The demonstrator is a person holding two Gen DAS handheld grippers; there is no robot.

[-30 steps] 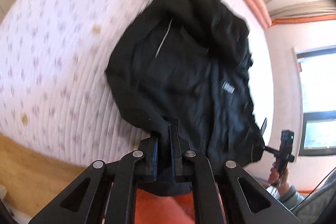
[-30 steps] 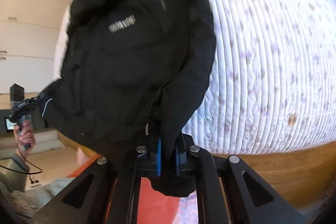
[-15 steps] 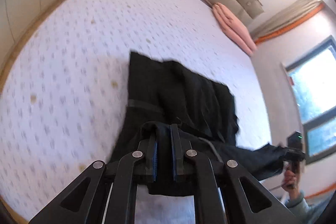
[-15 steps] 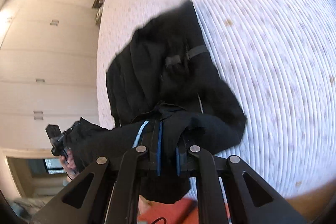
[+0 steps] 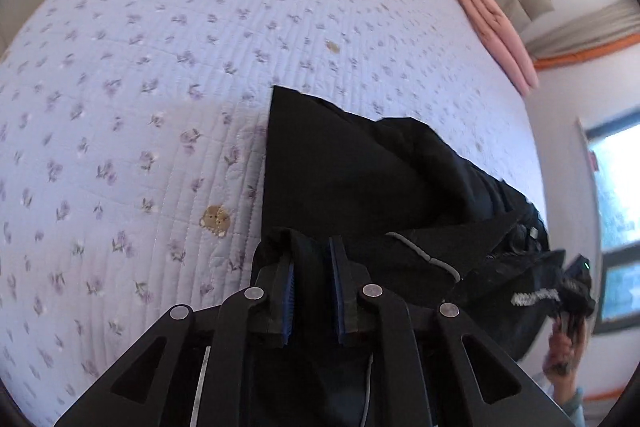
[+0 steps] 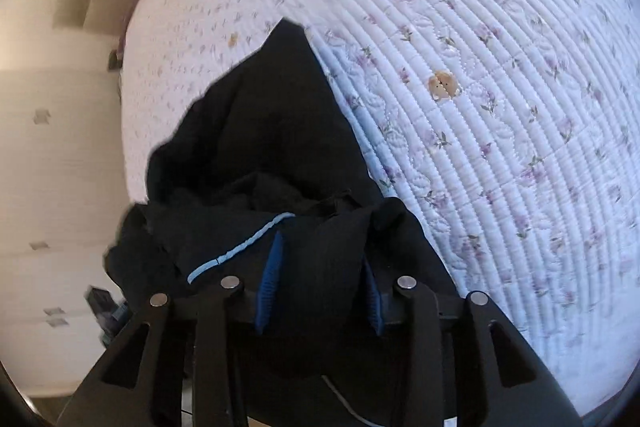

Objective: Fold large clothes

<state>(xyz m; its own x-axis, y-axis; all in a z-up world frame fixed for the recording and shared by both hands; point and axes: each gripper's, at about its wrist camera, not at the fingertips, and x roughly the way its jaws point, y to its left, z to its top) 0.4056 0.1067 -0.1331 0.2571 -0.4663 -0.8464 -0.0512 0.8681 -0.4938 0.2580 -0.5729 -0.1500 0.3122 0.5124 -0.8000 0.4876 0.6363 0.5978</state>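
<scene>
A large black jacket lies partly on the white quilted bed, its far part flat on the quilt and its near edge bunched at both grippers. My left gripper is shut on the jacket's near edge, with cloth between its blue pads. In the right wrist view the jacket rises to a point on the bed. My right gripper has its jaws wider apart, with a thick fold of the jacket between them. A pale blue-grey cord runs along the cloth by the right gripper.
A folded pink blanket lies at the far edge of the bed by the headboard. A window is on the right wall. The other gripper and the hand holding it show at the right. White wardrobe doors stand left of the bed.
Both grippers have carried the jacket forward and down over the bed. It hung in the air a second ago; its far part now lies on the quilt. The right jaws have widened.
</scene>
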